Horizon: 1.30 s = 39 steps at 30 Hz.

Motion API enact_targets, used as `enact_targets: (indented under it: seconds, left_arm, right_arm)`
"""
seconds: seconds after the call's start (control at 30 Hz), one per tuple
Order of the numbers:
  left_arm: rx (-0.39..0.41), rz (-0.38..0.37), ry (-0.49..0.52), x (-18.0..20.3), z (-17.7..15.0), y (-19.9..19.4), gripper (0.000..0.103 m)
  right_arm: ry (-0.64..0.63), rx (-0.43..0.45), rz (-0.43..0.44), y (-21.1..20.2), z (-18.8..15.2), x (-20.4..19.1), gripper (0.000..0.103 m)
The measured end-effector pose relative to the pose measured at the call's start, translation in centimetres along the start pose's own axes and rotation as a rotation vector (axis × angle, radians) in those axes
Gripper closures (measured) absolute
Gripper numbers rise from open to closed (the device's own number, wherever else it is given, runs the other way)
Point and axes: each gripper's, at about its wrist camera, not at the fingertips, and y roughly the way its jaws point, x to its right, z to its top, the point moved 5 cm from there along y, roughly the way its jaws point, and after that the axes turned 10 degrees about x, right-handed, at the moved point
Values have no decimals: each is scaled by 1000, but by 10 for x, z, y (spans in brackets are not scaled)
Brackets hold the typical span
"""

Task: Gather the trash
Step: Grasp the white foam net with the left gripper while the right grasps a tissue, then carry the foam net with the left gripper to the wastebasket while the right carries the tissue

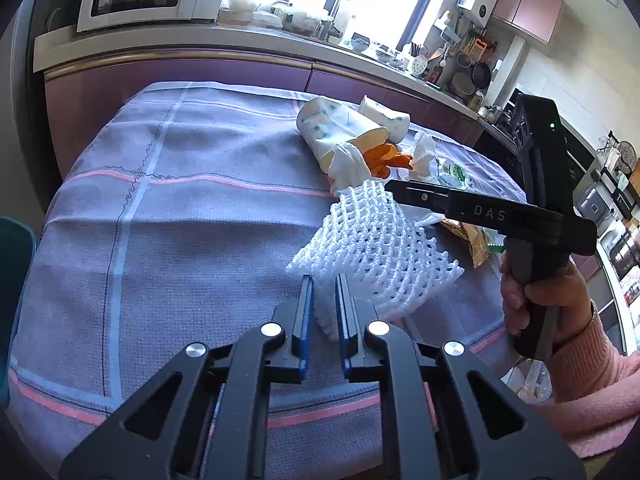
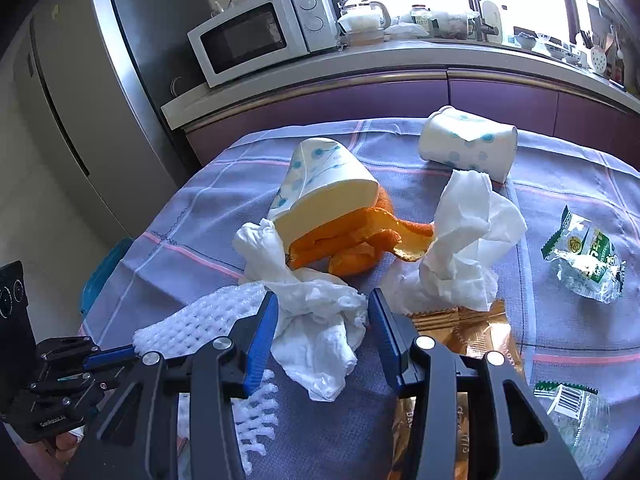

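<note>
A white foam net (image 1: 376, 240) lies on the purple checked tablecloth (image 1: 180, 220). My left gripper (image 1: 325, 280) is shut on the net's near corner; in the right wrist view the left gripper (image 2: 130, 350) clamps the net (image 2: 200, 320) at its end. My right gripper (image 2: 324, 300) stands open with a crumpled white tissue (image 2: 320, 328) between its fingers, the left pad touching it. In the left wrist view the right gripper (image 1: 390, 188) hangs over the net's far end. Just beyond lies a tipped paper cup (image 2: 324, 192) spilling orange peel (image 2: 352, 240).
A second paper cup (image 2: 468, 144) lies on its side at the back. Another white tissue (image 2: 464, 240), a gold wrapper (image 2: 472, 324) and two green-and-white wrappers (image 2: 584, 260) (image 2: 572, 404) lie to the right. A counter with a microwave (image 2: 260, 40) runs behind the table.
</note>
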Motion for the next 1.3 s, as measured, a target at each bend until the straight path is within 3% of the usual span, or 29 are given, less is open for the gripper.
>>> enact_targets:
  seconds: [0.1,0.33,0.53,0.7,0.8,0.87,0.93,0.97,1.1,1.23,1.3]
  left_arm:
    - [12,7,-8,-4,1,-5,92]
    - [48,37,-32,-20,2,-25,93]
    - [80,76,-53,-34,3,-41,93]
    - [106,103,-64,-46,5,-56,93]
    - [115,118,-69,-52,6,-61,93]
    - [121,126,-72,-55,6,-64,93]
    - [125,131,-74,-58,6,-67,93]
    - [127,133,-76,-58,6,-68,93]
    - [128,142,-82,-63,4,-71,93]
    - [129,155,-87,-66,3,-75,93]
    - [133,160,-85,-68,2,-78,93]
  right_arm:
    - [-1,-8,2,1,-1,-1,60]
    - [-12,-8,20,-4,-2,-3,93]
    - [12,-8,82,-13,-2,-7,100]
    - [1,20,117,-22,3,-18,101]
    - [-25,40,79,-25,6,-20,100]
    - [-17,38,50,-22,7,-15,92]
    - [-11,30,11,-16,7,-8,66]
    - [-13,25,1,-13,8,-5,64]
    - [-12,-21,-8,2,2,-1,65]
    - [-6,-16,-2,0,2,-2,91]
    - [-4,-8,14,-5,2,-3,96]
